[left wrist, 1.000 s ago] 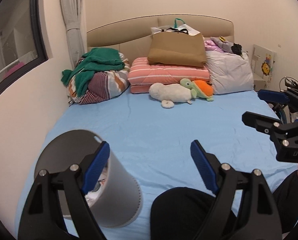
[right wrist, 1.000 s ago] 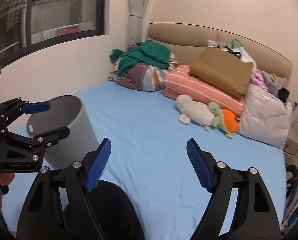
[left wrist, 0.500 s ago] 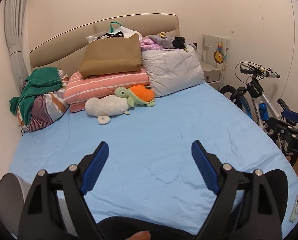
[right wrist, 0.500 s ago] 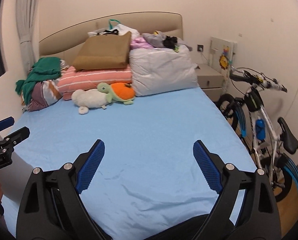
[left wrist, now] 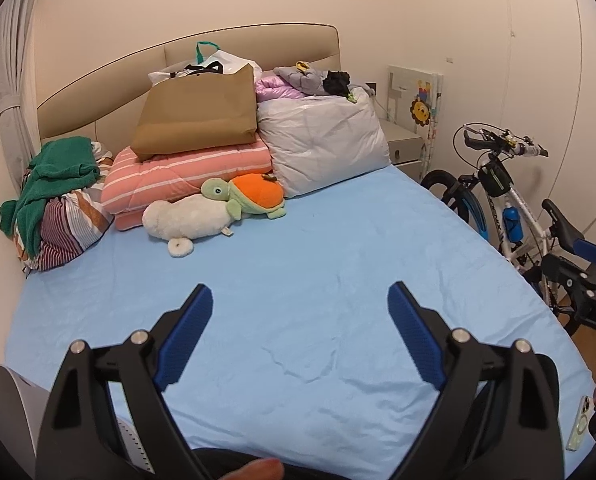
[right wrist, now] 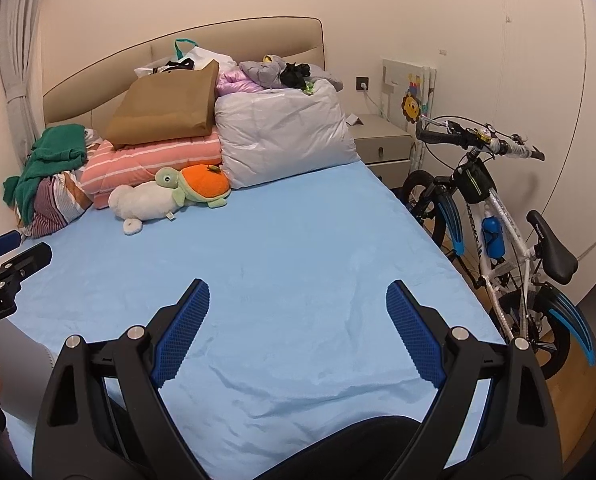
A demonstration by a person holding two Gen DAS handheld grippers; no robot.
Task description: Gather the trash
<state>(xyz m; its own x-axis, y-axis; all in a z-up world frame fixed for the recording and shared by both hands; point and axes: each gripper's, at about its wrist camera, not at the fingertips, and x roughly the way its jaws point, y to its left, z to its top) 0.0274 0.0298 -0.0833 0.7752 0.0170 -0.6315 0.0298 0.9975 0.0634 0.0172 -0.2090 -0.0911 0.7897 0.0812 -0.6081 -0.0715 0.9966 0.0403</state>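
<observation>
- No loose trash showed on the pale blue bed sheet (left wrist: 298, 280) in either view, so the collecting looked, as a judgement, either finished on this surface or not yet turned to wherever litter remained; nothing in the pictures settled which.
- The left claw (left wrist: 300, 334) had nothing between its blue ribbed pads, and its jaws were opening wider over bare sheet.
- The right claw (right wrist: 298, 330) stood wide apart as well, empty, pointed down the bed toward the headboard.
- The task's receptacle, a round grey-white trash bin (left wrist: 6, 408), sat at the lower left corner of the left wrist view, beside the left claw; only part of its wall and rim showed, so its contents could not be told.
- A flat brown paper bag (left wrist: 198, 116) lay on a folded pink striped quilt (left wrist: 186, 176) against the headboard, with a white plastic bag with green handles (left wrist: 218, 58) behind it; what either held was hidden.
- A white plush toy (left wrist: 186, 220) and a green and orange plush turtle (left wrist: 250, 196) lay in front of the quilt, a grey-white pillow (left wrist: 322, 140) beside them.
- A phone in a pale case (left wrist: 578, 424) rested at the sheet's right edge, and a white children's bicycle (right wrist: 498, 220) stood on the floor beside the bed.
</observation>
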